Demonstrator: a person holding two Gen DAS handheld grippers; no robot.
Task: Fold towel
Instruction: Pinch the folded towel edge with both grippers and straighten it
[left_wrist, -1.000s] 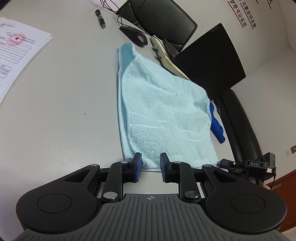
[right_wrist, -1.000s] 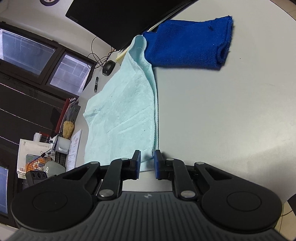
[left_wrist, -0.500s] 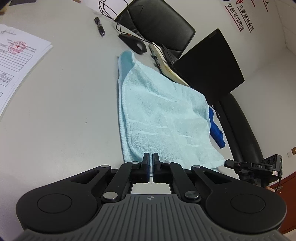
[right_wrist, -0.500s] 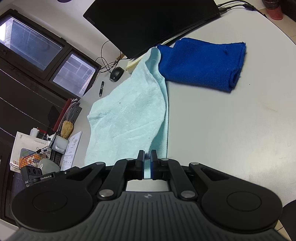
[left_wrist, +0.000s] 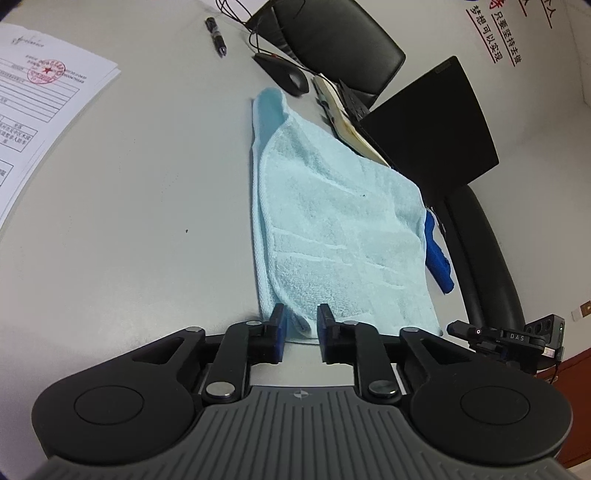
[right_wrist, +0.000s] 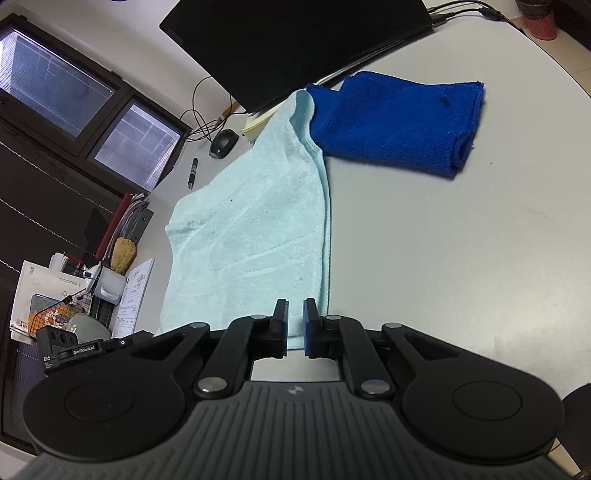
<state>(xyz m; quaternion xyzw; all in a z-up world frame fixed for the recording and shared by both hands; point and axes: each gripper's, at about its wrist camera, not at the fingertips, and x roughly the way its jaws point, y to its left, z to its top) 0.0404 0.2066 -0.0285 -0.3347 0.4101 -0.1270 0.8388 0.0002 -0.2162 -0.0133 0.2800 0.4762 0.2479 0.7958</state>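
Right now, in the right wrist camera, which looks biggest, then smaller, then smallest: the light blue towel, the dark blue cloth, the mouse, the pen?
1. light blue towel
2. dark blue cloth
3. mouse
4. pen

The mouse and pen lie farther from the camera, so they may look smaller than they are; the pen is thinner, but about as long as the mouse.

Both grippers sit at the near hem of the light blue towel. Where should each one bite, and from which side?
Grip the light blue towel at its two near corners, coming in low from the near edge. The left gripper already straddles a raised fold at its corner; the right gripper lines up on the other. The jaws are open, and the hem there lies flat and unobstructed on the table.
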